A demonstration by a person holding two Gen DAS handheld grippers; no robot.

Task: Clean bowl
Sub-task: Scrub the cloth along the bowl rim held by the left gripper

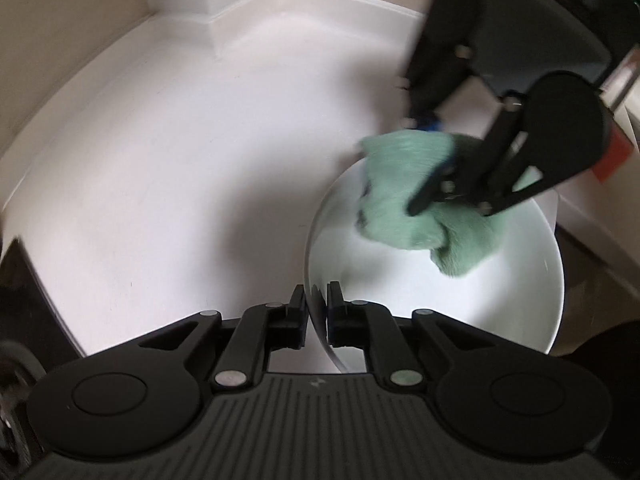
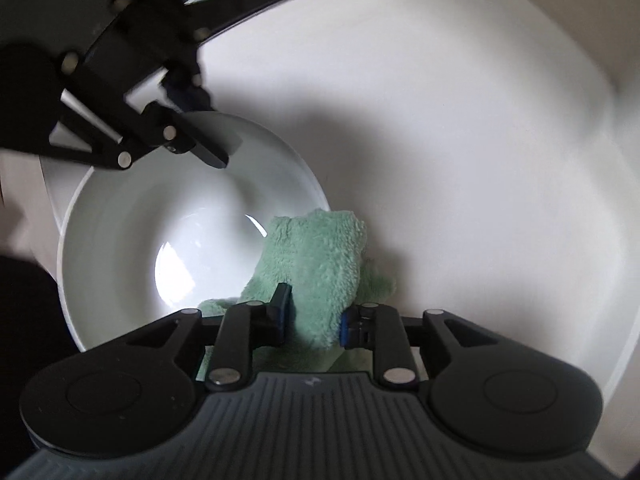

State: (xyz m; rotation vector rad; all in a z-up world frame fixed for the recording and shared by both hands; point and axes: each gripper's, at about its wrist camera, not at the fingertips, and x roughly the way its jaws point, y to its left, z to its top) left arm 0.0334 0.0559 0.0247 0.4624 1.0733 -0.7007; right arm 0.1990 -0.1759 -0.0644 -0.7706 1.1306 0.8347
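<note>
Green cloth (image 2: 316,264), white bowl (image 2: 132,224), no writing

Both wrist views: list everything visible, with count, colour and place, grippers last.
bowl: one, white, on the counter, rim pinched by the left gripper.
cloth: one, green, fluffy, draped over the bowl's rim and partly inside.
counter: one, white, under the bowl, with a raised back edge.
left gripper: one, black, shut on the bowl's rim.
right gripper: one, black with blue pads, shut on the cloth.
</note>
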